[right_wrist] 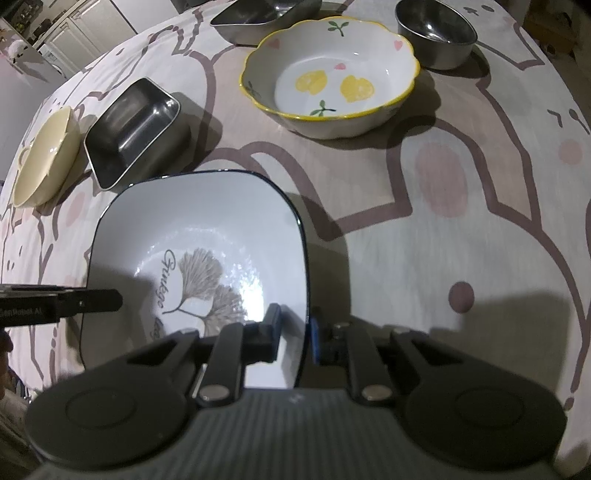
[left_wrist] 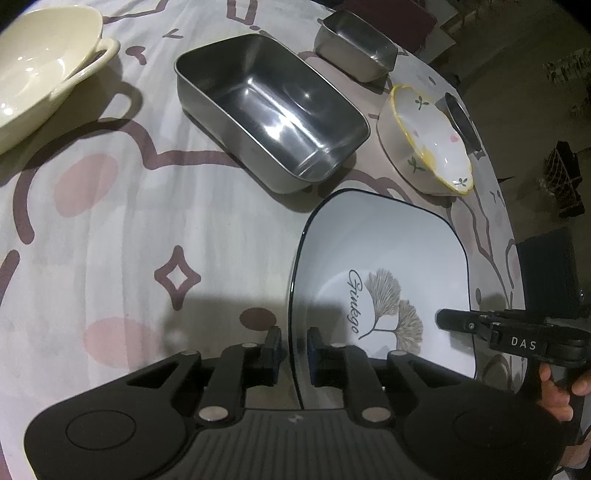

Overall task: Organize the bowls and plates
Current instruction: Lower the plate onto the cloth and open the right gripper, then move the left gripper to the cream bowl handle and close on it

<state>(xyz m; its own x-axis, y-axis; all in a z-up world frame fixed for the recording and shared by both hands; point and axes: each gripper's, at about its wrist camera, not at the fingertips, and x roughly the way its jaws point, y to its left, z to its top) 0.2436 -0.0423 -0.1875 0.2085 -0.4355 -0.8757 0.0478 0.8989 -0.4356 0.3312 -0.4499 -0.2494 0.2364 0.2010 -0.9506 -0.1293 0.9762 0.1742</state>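
Observation:
A square white plate (left_wrist: pixel 380 251) with a dark rim and a ginkgo print lies near the table's edge. My left gripper (left_wrist: pixel 294 341) straddles its left rim, with a gap showing between each pad and the rim, so it is open. My right gripper (right_wrist: pixel 295 321) sits across the opposite rim of the plate (right_wrist: pixel 207 221), jaws narrow, pads against the edge. Each view also shows the other gripper's finger (left_wrist: pixel 454 319) (right_wrist: pixel 103 301) over the plate.
On the patterned tablecloth (left_wrist: pixel 147 229) stand a cream handled bowl (left_wrist: pixel 33 74), a large steel rectangular container (left_wrist: pixel 266 110), a small steel container (left_wrist: pixel 354 48), a flowered bowl (right_wrist: pixel 332 74) and a round steel bowl (right_wrist: pixel 436 33). The table edge (left_wrist: pixel 513 236) runs close beside the plate.

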